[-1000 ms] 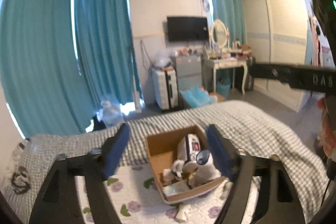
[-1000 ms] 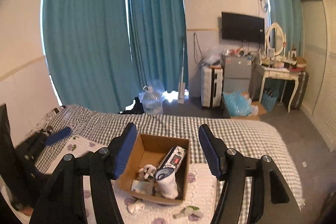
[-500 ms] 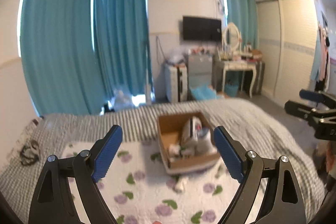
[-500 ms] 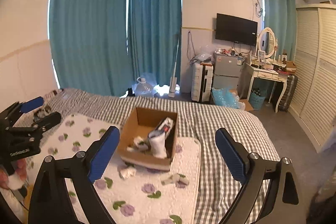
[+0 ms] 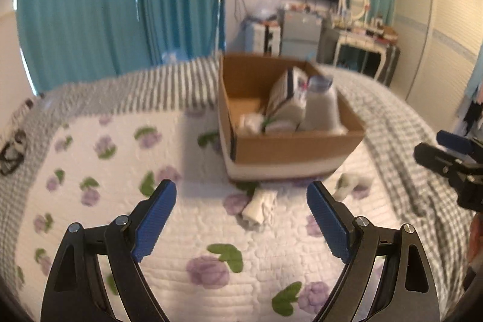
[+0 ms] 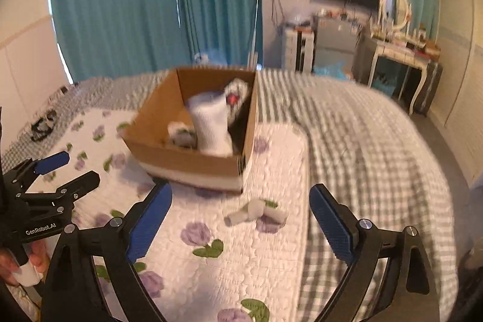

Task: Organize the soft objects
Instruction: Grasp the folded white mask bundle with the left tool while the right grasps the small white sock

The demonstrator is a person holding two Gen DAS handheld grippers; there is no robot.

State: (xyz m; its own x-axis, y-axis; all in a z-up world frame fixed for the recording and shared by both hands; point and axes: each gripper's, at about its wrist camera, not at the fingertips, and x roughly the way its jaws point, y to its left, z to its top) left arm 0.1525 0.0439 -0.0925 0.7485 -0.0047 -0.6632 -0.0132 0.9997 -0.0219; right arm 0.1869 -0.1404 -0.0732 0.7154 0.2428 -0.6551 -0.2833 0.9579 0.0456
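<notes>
Grippers are both wide open and hold nothing: the left gripper (image 5: 241,219) hangs over the floral quilt (image 5: 105,171), with a rolled white sock (image 5: 260,205) lying between its fingers. Behind it the cardboard box (image 5: 289,147) holds more soft white items. The right gripper (image 6: 240,219) is above another white sock (image 6: 256,212), just before the box

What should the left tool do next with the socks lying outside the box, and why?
Probably ease the left tool down over the rolled sock and close. The tool is open and empty, the sock lies on the quilt right between its fingers, just in front of the box, which already holds socks.
</notes>
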